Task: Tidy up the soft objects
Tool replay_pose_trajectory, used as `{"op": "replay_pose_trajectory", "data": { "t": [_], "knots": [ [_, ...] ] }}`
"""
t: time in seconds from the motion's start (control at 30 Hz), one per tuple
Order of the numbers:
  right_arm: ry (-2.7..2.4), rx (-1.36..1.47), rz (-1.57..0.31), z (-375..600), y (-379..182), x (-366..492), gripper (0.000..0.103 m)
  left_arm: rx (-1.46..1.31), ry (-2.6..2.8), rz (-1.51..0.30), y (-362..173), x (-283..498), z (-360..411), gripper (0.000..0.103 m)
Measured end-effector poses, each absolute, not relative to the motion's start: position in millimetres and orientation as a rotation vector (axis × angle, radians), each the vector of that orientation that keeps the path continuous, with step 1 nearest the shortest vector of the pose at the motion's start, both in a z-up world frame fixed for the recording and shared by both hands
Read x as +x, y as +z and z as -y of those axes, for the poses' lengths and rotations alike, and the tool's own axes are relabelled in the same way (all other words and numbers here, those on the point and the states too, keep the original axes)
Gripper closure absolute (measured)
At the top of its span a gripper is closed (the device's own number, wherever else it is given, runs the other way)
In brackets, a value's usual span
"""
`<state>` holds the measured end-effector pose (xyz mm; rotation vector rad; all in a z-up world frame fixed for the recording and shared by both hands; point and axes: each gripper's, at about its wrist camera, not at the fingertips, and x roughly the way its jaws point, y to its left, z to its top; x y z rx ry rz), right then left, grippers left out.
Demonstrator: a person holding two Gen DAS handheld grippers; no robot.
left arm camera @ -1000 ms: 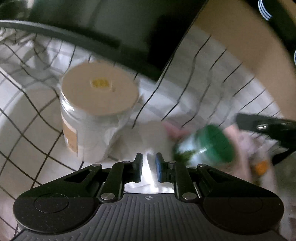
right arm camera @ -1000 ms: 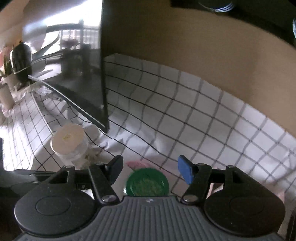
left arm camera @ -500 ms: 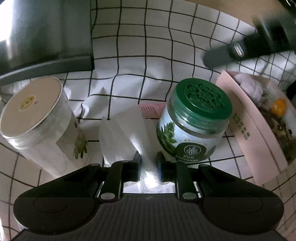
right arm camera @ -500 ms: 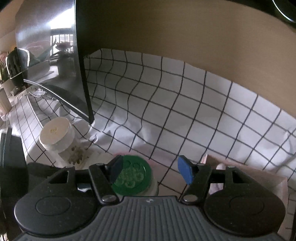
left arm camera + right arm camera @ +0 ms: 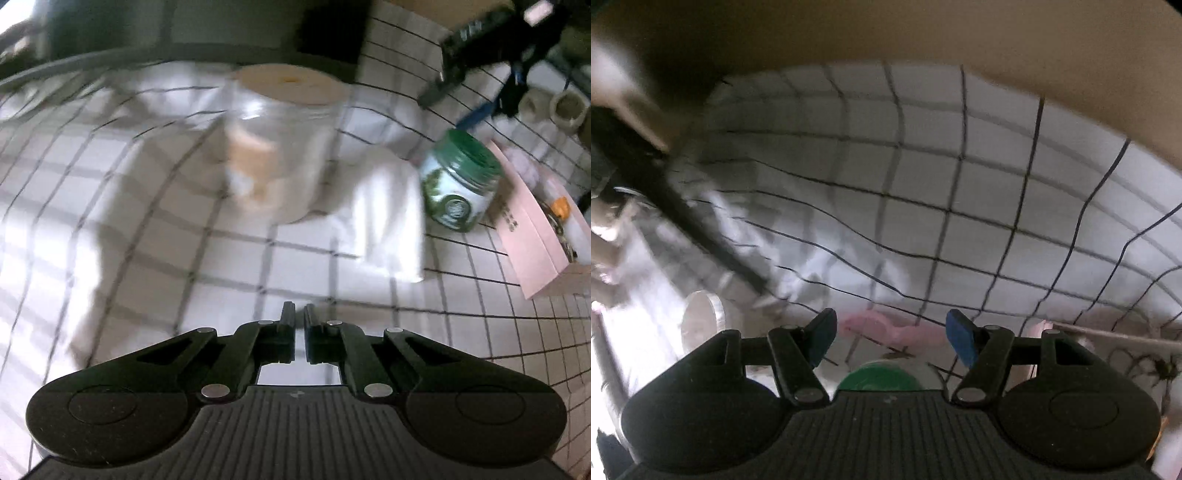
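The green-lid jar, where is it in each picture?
Left wrist view: the jar stands at the right, between the white cloth and the pink box.
Right wrist view: only the jar's green lid peeks out at the bottom middle, just above the gripper body.
Shared landmark: the checked tablecloth.

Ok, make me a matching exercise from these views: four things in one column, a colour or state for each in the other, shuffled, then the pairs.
Things:
1. jar lid
2. left hand-held gripper
3. right hand-held gripper
4. open box

Colour or state:
A. pink
B. jaws shut, nothing between them
C. green
D. jaws standing open

Pairs: 1-C, 2-B, 3-D, 4-A
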<state>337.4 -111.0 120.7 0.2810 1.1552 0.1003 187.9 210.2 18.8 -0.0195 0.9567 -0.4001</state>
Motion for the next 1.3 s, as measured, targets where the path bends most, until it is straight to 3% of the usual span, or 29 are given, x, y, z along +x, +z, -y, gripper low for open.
{"op": "replay_pose_trajectory", "data": {
  "t": [0.2, 0.43, 0.53, 0.63, 0.97, 1.3],
  "knots": [
    [0.029, 0.344, -1.292, 96, 77, 363, 0.037, -0.237, -0.390, -0.991, 16, 180, -254, 0.095],
    [-0.065, 0.356, -1.368, 94, 45, 376, 0.035, -0.281, -0.359, -0.984, 17, 171, -279, 0.094],
    [-0.015, 0.295, -1.374, 80, 46, 381, 0.057, -0.314, -0.349, -0.985, 14, 173, -279, 0.094],
    [0.082, 0.273, -1.384, 66, 49, 382, 0.067, -0.309, -0.363, -0.985, 15, 174, -274, 0.094],
    [0.227, 0.210, -1.290, 40, 87, 362, 0.085, -0.297, -0.422, -0.998, 16, 182, -256, 0.094],
    [0.332, 0.081, -1.123, 19, 139, 263, 0.091, -0.286, -0.457, -1.001, 22, 189, -239, 0.094]
  ]
}}
